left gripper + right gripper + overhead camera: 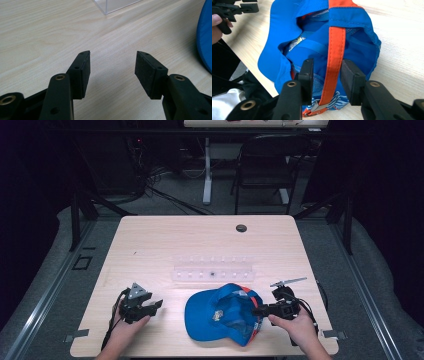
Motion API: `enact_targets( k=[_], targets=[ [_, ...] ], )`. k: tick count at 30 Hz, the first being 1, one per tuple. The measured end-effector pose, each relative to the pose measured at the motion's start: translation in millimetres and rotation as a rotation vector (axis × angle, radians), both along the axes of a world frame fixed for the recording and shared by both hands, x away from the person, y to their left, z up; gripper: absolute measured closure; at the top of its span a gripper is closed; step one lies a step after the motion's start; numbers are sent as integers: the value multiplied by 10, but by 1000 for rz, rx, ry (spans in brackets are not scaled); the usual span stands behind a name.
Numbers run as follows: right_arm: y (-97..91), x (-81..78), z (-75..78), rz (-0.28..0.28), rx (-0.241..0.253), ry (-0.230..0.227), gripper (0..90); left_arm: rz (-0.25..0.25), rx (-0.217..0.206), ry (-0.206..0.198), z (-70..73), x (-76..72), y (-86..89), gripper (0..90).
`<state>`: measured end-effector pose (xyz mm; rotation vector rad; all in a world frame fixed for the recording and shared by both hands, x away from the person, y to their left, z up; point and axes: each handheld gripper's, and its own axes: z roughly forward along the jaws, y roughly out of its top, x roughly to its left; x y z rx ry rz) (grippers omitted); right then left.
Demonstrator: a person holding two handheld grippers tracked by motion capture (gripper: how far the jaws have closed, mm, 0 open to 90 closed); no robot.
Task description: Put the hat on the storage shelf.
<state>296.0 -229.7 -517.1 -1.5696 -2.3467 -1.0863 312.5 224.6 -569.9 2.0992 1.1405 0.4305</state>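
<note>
My right claw (pixel 326 75) straddles the orange strap (pixel 335 57) at the back of the blue cap (pixel 222 312), which lies upside down on the worktop (pixel 165 245) near its front edge; the jaws stand either side of the strap, not yet pinching. My left claw (pixel 112 67) hangs wide open and empty beside the cap. I judge a grasp is starting: next I'd close on the strap squarely

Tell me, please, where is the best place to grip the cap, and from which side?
Probably the orange strap at the back of the cap, approached from the right, where the right gripper already straddles it. The strap is thin, raised and free, so jaws can close across it. The brim lies flat on the table, which is harder.
</note>
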Motion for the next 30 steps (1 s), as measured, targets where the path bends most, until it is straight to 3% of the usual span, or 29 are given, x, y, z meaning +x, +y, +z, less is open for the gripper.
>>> enact_targets(
  k=[5,16,30],
  targets=[
    [-5,9,10,9,36,28,697,-1,2,-1,1,1,1,465],
    [-2,33,33,1,30,53,766,2,-2,1,0,-2,-2,465],
    [-10,64,70,-24,39,111,779,1,-1,0,2,-1,1,465]
  ],
)
